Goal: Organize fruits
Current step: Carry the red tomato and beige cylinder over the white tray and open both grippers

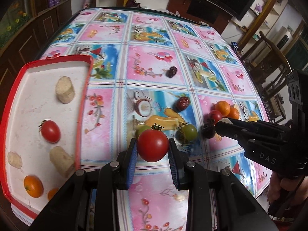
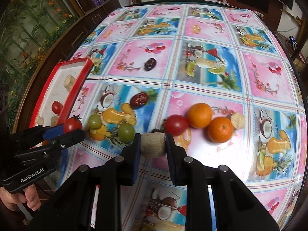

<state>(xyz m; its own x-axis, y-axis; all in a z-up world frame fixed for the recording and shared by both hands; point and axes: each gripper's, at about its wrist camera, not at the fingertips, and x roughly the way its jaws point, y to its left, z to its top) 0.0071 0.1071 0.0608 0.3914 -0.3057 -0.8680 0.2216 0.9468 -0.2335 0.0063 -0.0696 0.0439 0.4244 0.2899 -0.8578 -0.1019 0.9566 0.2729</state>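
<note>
My left gripper (image 1: 153, 147) is shut on a red cherry tomato (image 1: 153, 145) and holds it above the tablecloth. The same tomato (image 2: 72, 125) appears at the left of the right wrist view, in that gripper (image 2: 72, 128). My right gripper (image 2: 153, 148) is shut on a beige cylindrical fruit piece (image 2: 153, 147), lifted off the table. A red-rimmed white tray (image 1: 82, 100) lies to the left, holding beige pieces (image 1: 65, 89), a tomato (image 1: 50, 131) and small oranges (image 1: 33, 186). On the cloth lie two green grapes (image 2: 126, 131), two oranges (image 2: 200, 115) and a tomato (image 2: 177, 125).
Two dark red dates (image 2: 139, 100) (image 2: 150, 64) lie farther back on the patterned tablecloth. Another beige piece (image 2: 237, 120) rests beside the right orange (image 2: 220, 130). A dark berry (image 1: 207, 130) sits by the right gripper (image 1: 223, 125). Wooden chairs (image 1: 273, 61) stand past the table's right edge.
</note>
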